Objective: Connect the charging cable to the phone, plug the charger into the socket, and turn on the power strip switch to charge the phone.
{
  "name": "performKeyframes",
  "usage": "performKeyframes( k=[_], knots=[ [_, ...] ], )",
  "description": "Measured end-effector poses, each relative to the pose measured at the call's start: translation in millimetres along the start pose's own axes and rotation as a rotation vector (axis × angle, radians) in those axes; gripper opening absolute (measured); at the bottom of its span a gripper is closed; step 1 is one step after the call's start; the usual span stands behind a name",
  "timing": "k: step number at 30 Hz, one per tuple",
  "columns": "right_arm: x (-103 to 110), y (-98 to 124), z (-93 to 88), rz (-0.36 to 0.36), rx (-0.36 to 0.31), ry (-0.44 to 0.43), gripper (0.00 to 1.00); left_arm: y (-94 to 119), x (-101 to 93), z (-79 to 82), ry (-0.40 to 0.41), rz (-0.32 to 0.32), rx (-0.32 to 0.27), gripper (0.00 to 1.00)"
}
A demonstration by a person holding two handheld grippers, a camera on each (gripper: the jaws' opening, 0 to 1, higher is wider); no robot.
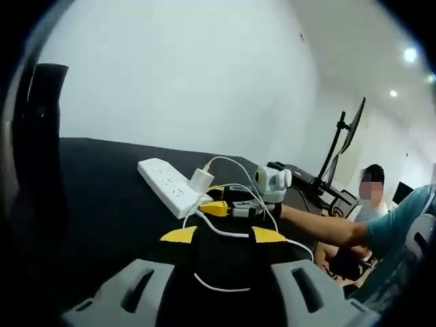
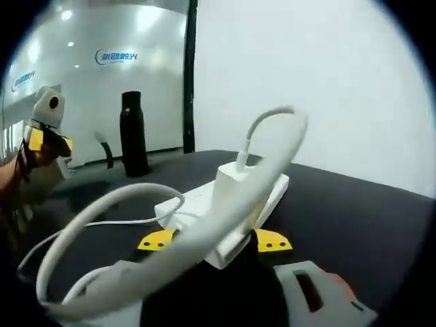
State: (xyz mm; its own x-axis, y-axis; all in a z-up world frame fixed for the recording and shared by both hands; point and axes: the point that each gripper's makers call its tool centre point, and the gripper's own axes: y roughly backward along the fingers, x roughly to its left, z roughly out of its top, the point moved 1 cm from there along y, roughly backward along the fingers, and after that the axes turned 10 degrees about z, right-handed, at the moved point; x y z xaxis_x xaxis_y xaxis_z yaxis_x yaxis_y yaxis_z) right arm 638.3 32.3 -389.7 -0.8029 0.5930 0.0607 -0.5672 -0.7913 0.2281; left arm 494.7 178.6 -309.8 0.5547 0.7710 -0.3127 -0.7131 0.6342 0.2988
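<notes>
Bright ceiling spotlights (image 1: 409, 54), soft blur (fisheye-warped edges)

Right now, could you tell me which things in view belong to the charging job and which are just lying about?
For the job:
white power strip
white charger, plugged into the strip
white charging cable

Lying about:
black bottle
monitor on stand

I see plain white wall (image 1: 184, 75), black table (image 1: 102, 197), ceiling spotlights (image 1: 409, 54) top right, monitor on stand (image 1: 349, 136) w/ person seated nearby, glass partition w/ blue logo (image 2: 116, 56)
</notes>
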Motion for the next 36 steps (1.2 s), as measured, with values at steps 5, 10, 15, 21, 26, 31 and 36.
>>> performKeyframes(
  k=[5, 10, 15, 21, 26, 31, 36],
  knots=[
    [-1.9, 0.7, -1.1, -0.006, 0.009, -0.071, 0.38, -0.4, 1.3, -1.1, 0.009, -0.001, -0.001, 0.26],
    [2.2, 2.8, 3.0, -0.032, -0.022, -0.136, 0.42, -3.0, 1.4, -3.3, 0.012, -0.002, 0.004, 0.26],
    [2.6, 3.6, 4.1, -0.035, -0.031, -0.136, 0.4, -4.5, 1.1, -3.8, 0.012, -0.002, 0.008, 0.26],
    [3.2, 6.7, 4.9, -0.016, -0.037, -0.148, 0.35, -6.1, 0.9, -4.3, 0.023, -0.005, 0.009, 0.26],
    [2.5, 6.4, 4.8, -0.01, -0.039, -0.142, 0.33, -6.6, 0.4, -6.1, 0.024, -0.005, 0.013, 0.26],
    [-1.0, 6.1, 5.0, -0.002, -0.045, -0.127, 0.32, -4.6, 1.2, -5.4, 0.029, -0.001, 0.009, 0.26],
    [-10.2, 7.9, -0.3, -0.035, -0.012, -0.02, 0.17, -3.4, 0.0, -6.3, 0.026, -0.002, 0.009, 0.25]
  ],
)
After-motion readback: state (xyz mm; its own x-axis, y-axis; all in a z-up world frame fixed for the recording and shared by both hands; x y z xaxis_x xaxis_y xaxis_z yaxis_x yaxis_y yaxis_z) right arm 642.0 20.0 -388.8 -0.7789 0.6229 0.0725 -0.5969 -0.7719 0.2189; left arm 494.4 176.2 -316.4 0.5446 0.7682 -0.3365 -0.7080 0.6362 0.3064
